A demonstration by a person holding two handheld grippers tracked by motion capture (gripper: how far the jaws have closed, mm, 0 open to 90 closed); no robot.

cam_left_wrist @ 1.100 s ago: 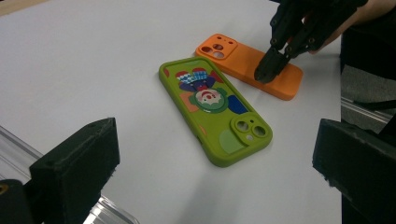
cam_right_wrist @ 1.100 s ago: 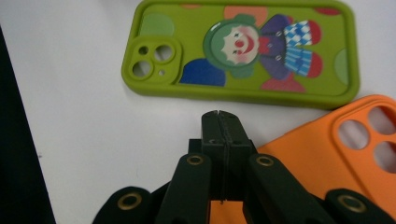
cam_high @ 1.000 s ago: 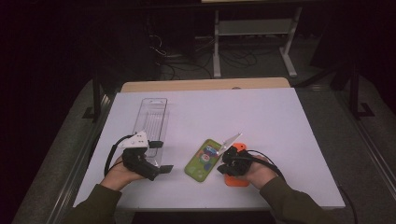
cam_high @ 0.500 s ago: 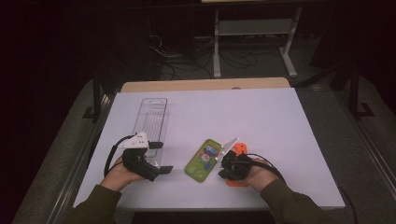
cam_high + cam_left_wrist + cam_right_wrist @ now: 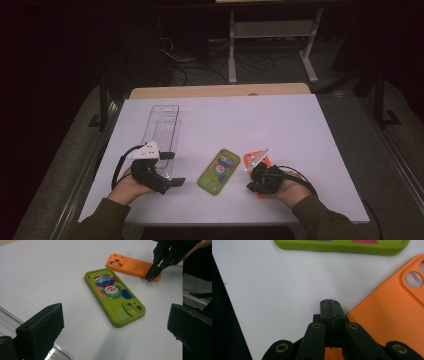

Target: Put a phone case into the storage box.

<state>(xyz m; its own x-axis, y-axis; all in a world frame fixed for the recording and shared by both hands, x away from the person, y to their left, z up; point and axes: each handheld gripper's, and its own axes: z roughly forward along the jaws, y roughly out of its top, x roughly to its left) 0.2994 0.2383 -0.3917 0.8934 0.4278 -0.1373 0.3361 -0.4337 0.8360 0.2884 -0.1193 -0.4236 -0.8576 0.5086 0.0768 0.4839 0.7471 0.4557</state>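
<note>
Right tool (image 5: 329, 302), jaws pressed together empty, touches the orange phone case (image 5: 132, 265) on the table (image 5: 300, 130); left tool (image 5: 172, 169) gapes open. One green case (image 5: 113, 296) alongside, one clear tray (image 5: 161, 127) beyond.

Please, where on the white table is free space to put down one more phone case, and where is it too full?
Free: the wide patch of the white table right of the clear tray and behind the green case; also the right side beyond the orange case. Crowded: the front strip, where both cases lie between the left hand-held gripper and the right hand-held gripper.

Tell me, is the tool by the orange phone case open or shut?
Shut: the right tool has its jaws pressed together, at the orange case's edge.
</note>
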